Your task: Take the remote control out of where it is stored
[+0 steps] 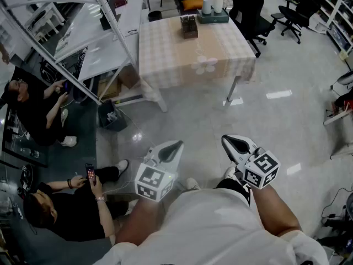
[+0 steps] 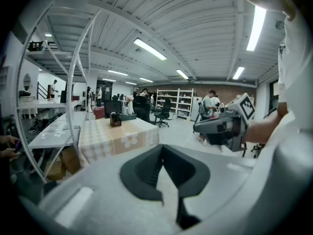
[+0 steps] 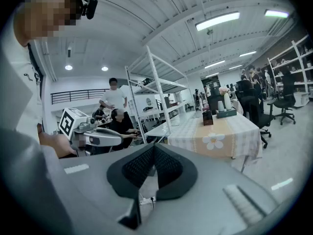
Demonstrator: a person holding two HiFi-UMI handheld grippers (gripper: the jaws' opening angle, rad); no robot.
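Remote control, too small to make out, presumably sits in the brown caddy [image 1: 189, 26] on the tabletop [image 1: 165, 59], well ahead. Left hand-held gripper [image 1: 177, 144], slightly nearer, and right hand-held gripper [image 1: 226, 140] are both clenched, empty.

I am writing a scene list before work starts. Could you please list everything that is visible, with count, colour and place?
table: one, beige checked cloth with white flowers, ahead
holder: one, dark brown, on the table
tray: one, grey-green, table's far edge, carrying white vessels
rack: one, white, left of table
office chairs: two, black, far right
bin: one, dark, on the floor by the rack
seated people: two, black clothes, floor at left
phone: one, dark, in the nearer seated person's hand
left gripper: grey-white, jaws together, empty
right gripper: grey-white, jaws together, empty
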